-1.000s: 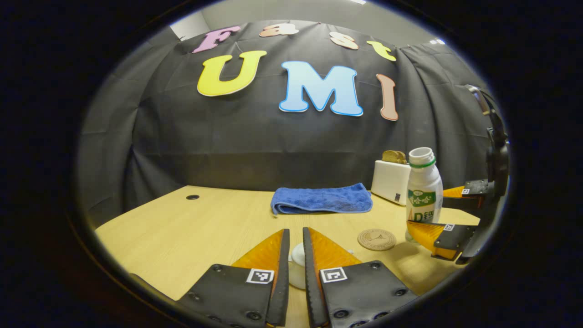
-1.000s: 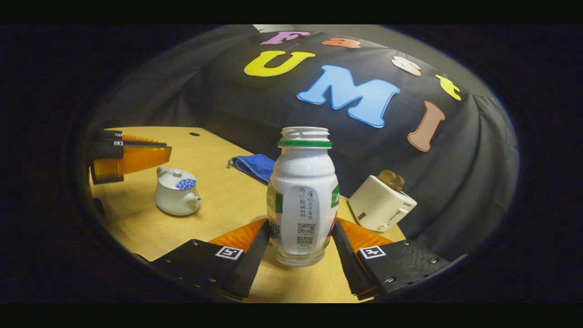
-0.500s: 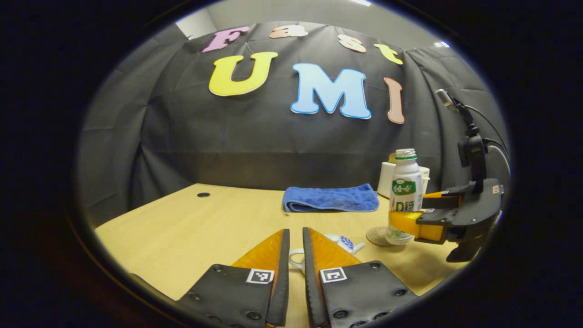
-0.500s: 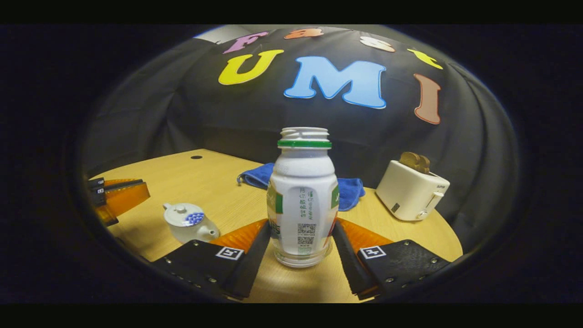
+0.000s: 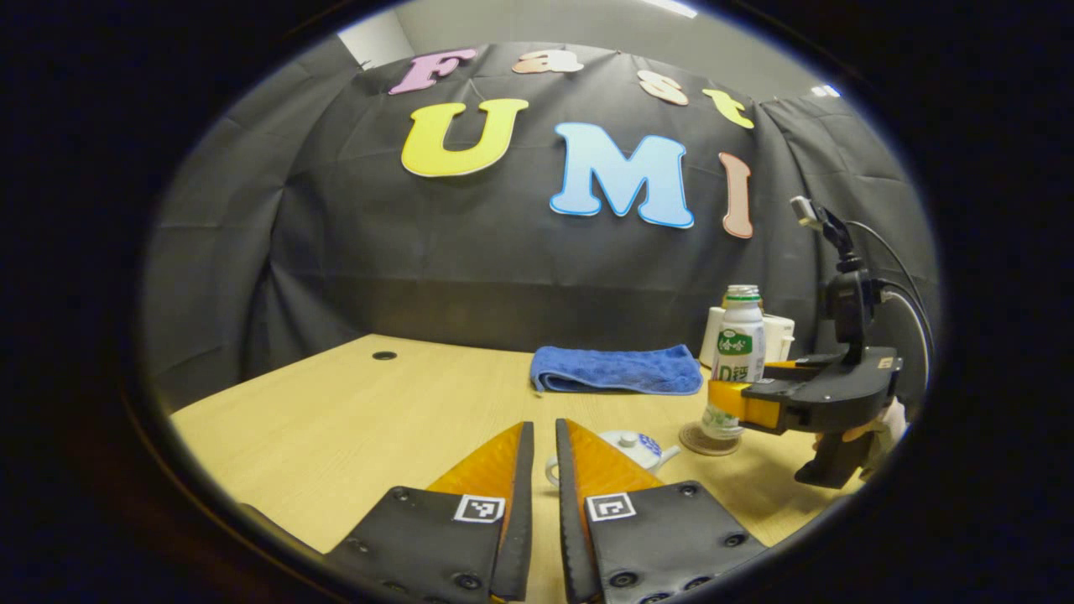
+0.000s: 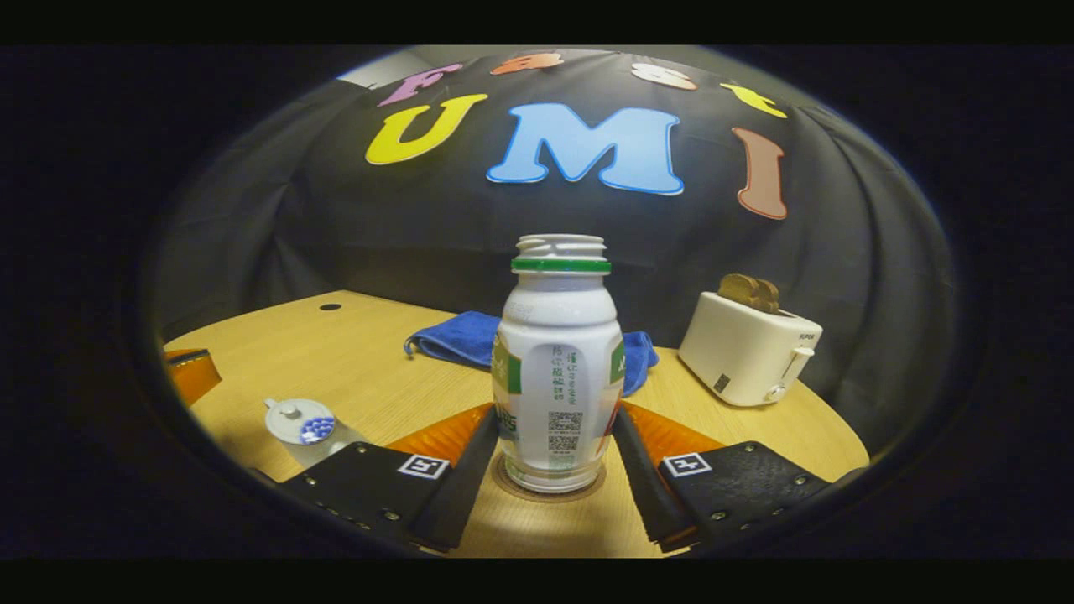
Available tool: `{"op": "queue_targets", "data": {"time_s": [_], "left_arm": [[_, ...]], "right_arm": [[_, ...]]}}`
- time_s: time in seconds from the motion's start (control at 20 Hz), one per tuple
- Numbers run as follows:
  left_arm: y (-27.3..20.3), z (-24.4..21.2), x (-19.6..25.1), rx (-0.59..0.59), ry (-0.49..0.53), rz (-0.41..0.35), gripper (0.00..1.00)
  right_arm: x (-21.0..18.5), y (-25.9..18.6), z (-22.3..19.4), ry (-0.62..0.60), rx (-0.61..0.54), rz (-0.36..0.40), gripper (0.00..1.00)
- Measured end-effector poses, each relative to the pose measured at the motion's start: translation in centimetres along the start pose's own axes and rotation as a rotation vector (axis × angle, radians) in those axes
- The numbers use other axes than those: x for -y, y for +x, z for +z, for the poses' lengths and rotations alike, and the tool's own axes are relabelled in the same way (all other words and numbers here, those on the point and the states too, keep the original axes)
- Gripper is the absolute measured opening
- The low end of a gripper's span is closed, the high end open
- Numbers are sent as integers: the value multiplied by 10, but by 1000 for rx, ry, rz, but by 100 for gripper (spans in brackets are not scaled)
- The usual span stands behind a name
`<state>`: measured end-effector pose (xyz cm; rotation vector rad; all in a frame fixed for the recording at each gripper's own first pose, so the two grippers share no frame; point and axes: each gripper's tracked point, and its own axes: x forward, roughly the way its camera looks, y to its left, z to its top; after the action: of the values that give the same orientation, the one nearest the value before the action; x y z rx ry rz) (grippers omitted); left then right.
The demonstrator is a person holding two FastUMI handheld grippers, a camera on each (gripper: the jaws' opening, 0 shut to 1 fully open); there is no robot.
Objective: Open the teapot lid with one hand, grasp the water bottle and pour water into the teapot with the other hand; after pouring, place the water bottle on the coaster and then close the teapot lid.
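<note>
The white water bottle [image 6: 558, 361], green ring at its open neck, stands upright on the round coaster [image 6: 550, 489]. My right gripper [image 6: 554, 413] is shut on the bottle, a finger pressing each side low down. In the left gripper view the bottle [image 5: 738, 352] and coaster [image 5: 709, 439] sit at the right, with the right gripper [image 5: 738, 401] around the bottle. The white teapot [image 5: 625, 447] with blue dots, lid on, stands just beyond my left gripper [image 5: 539, 426], which is shut and holds nothing. In the right gripper view the teapot [image 6: 300, 422] is at lower left.
A folded blue towel [image 5: 617, 371] lies at the back of the wooden table [image 5: 352, 419]. A white toaster [image 6: 747, 352] holding bread stands at the back right. A small dark hole [image 5: 384, 356] marks the far left of the table. A hand [image 5: 881, 424] holds the right gripper.
The right gripper carried the bottle over and set it down on the coaster. The left gripper drew back from the teapot, whose lid stays on.
</note>
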<state>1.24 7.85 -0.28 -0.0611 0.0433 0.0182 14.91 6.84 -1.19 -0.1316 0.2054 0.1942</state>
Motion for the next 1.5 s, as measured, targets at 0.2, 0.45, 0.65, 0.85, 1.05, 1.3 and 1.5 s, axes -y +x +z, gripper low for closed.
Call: {"op": "queue_targets", "data": {"time_s": [0.2, 0.45, 0.65, 0.85, 1.05, 1.3, 1.5], "left_arm": [[1, -4, 0, -6, -6, -3, 29], [0, -12, 0, -22, -11, -5, 29], [1, -12, 3, -25, -19, -9, 29], [0, -9, 8, -20, -8, -15, 29], [-1, -7, 15, -14, -6, -23, 29], [-17, 2, 30, 30, 13, -37, 22], [-48, 17, 68, 106, 19, -91, 29]], "right_arm": [[4, 10, -7, 77, 1, -7, 78], [11, 12, -8, 139, 12, -13, 78], [11, 11, -8, 128, 12, -7, 79], [9, 8, -9, 109, 13, 4, 88], [17, -2, -5, 122, 42, -16, 95], [29, -36, -2, 157, 87, -47, 95], [27, -98, -1, 175, 147, -58, 96]]}}
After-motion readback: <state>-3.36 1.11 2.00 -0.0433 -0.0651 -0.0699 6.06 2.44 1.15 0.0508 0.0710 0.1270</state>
